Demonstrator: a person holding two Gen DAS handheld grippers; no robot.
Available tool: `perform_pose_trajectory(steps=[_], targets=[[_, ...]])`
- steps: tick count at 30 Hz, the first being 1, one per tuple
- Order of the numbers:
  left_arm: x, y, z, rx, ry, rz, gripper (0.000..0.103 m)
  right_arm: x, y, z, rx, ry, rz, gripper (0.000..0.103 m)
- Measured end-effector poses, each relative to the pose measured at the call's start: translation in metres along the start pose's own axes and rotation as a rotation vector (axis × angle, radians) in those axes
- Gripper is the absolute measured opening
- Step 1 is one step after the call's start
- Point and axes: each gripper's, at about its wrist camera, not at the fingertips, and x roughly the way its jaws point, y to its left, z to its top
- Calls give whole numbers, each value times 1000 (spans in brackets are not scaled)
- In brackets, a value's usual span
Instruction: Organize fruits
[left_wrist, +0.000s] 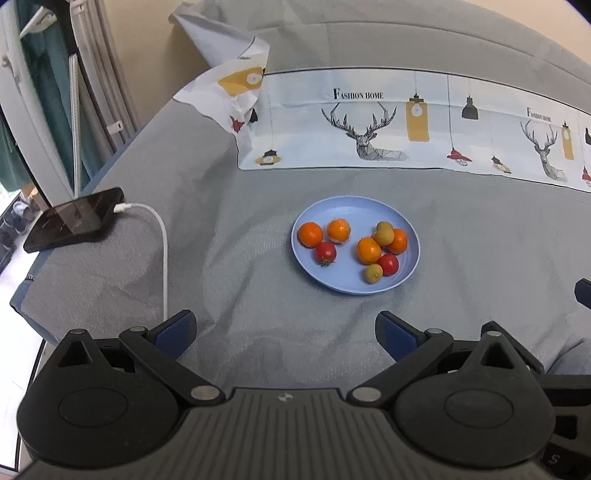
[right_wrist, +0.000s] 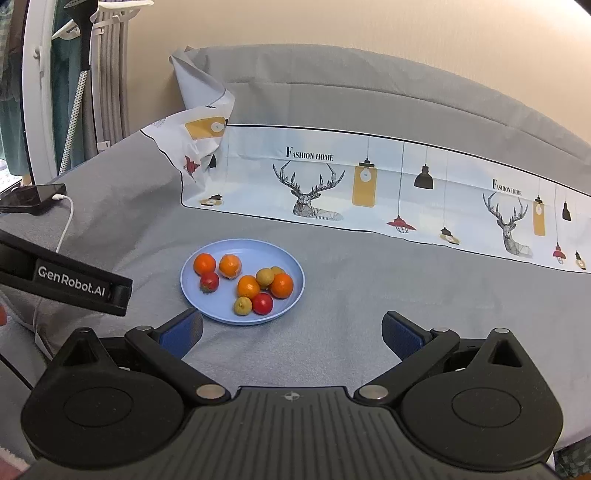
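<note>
A light blue plate (left_wrist: 347, 211) lies on the grey bedcover and holds several small fruits: oranges (left_wrist: 310, 234), red tomatoes (left_wrist: 325, 252) and yellow-green fruits (left_wrist: 373, 273). The plate also shows in the right wrist view (right_wrist: 258, 247) with an orange (right_wrist: 282, 285) and a tomato (right_wrist: 262, 303). My left gripper (left_wrist: 286, 328) is open and empty, short of the plate. My right gripper (right_wrist: 291, 332) is open and empty, just in front of the plate's near rim. The left gripper's body (right_wrist: 74, 282) shows at the left of the right wrist view.
A black phone (left_wrist: 74, 219) with a white charging cable (left_wrist: 160, 240) lies at the left edge of the bed. A printed deer-pattern cloth (left_wrist: 369, 125) lies behind the plate. A white rack (right_wrist: 37, 92) stands at the far left.
</note>
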Motion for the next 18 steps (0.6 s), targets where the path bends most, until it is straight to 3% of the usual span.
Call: perform_pose_trajectory(steps=[7,18], targets=[[-5,4,0,-35,-34,-2,103,-2,0,-1,-1,-6,7,102],[-4,-2,0,10,-19,30,103,-1,-1,-1,4,-1,5,102]])
